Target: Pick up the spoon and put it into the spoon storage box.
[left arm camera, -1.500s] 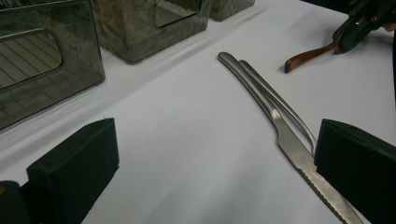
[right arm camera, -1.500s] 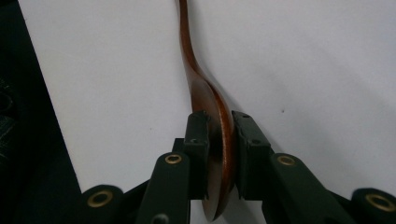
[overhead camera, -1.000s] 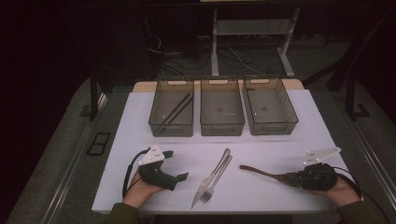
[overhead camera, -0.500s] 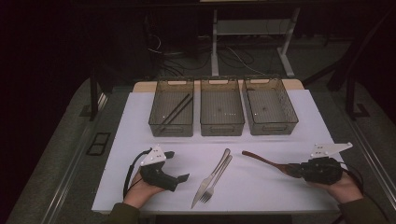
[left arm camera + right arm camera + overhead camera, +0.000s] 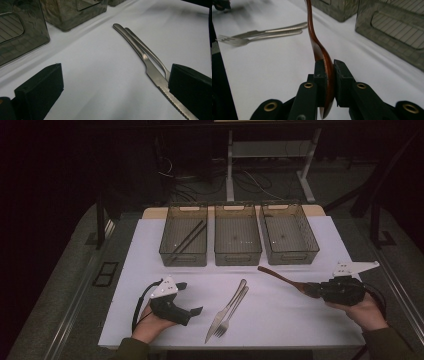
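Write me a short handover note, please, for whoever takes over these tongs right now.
Right tongs: shut on the wooden spoon, gripped at its bowl end, handle pointing toward the trays.
Left tongs: open, holding nothing, beside the knife and fork.
Done: chopsticks lie in the left tray.
Left: the spoon, knife and fork probably go into trays; the middle tray and right tray hold nothing yet.
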`<act>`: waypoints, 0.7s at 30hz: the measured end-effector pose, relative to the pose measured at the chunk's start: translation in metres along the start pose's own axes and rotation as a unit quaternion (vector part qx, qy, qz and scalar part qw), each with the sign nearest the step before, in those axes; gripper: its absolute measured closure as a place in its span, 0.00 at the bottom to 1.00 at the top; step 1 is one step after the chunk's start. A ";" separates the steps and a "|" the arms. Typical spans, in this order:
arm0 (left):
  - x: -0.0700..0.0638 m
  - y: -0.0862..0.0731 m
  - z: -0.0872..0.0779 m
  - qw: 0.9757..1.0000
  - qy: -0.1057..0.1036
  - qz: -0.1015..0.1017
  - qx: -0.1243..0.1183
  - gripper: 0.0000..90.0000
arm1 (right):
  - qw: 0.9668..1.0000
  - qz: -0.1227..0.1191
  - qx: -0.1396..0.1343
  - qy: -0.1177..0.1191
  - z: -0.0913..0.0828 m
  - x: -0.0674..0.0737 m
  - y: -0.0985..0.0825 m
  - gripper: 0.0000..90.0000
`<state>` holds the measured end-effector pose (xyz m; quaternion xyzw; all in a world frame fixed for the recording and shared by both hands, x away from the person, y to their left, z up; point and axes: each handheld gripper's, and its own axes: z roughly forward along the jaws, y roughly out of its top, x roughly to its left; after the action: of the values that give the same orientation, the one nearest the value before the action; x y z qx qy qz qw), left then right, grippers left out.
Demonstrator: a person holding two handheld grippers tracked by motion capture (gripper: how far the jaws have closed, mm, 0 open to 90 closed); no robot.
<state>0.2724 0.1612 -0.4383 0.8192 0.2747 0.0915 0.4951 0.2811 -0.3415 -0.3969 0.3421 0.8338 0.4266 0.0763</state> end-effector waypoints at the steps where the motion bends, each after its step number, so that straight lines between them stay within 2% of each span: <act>1: 0.000 0.000 0.000 1.000 0.000 0.000 0.000 0.00 | 1.000 0.004 -0.001 -0.002 0.000 0.000 0.003 0.89; 7: 0.000 0.000 0.001 1.000 -0.001 0.000 -0.001 0.00 | 1.000 0.014 -0.008 -0.014 0.004 -0.002 0.016 0.89; 16: 0.000 0.000 0.000 1.000 -0.002 0.000 -0.002 0.00 | 0.999 0.021 -0.022 -0.015 0.012 -0.005 0.038 0.89; 21: 0.001 0.000 -0.001 1.000 -0.001 -0.001 -0.004 0.00 | 0.999 0.027 -0.024 -0.024 0.016 -0.009 0.048 0.89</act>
<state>0.2730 0.1623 -0.4379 0.8170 0.2749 0.0910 0.4986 0.3188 -0.3171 -0.3717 0.3729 0.8118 0.4396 0.0930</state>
